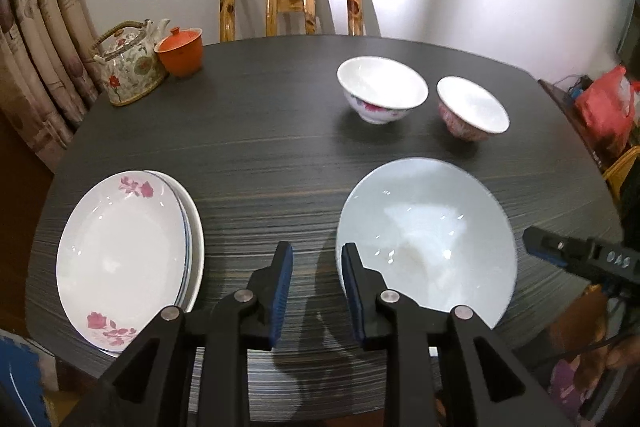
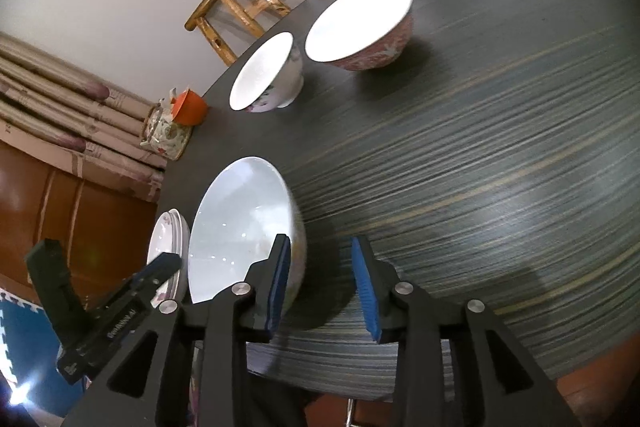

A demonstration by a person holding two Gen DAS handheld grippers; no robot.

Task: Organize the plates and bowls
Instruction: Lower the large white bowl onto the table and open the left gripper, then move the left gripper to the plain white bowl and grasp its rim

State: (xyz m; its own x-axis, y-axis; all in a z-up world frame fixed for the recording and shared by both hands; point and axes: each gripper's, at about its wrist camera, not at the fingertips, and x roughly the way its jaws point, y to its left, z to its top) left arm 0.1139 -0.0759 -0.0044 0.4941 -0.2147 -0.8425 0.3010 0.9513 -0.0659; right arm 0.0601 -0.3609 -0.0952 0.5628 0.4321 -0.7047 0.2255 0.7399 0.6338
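lower plate [image 1: 195, 227] mostly hidden under rose plate [image 1: 120, 251], right gripper [image 1: 560, 251] cut off

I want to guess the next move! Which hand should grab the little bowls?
Probably the right. The right gripper is open, and the pink bowl and flowered bowl sit on its side; the left gripper hangs nearer the stacked plates.

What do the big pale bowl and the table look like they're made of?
Big pale bowl: probably glazed ceramic or porcelain; its smooth pale blue-white inside carries small sharp highlights. Table: dark grey with fine, straight, wood-like streaks and a low sheen, so likely laminate or veneer over board, though solid wood cannot be ruled out.
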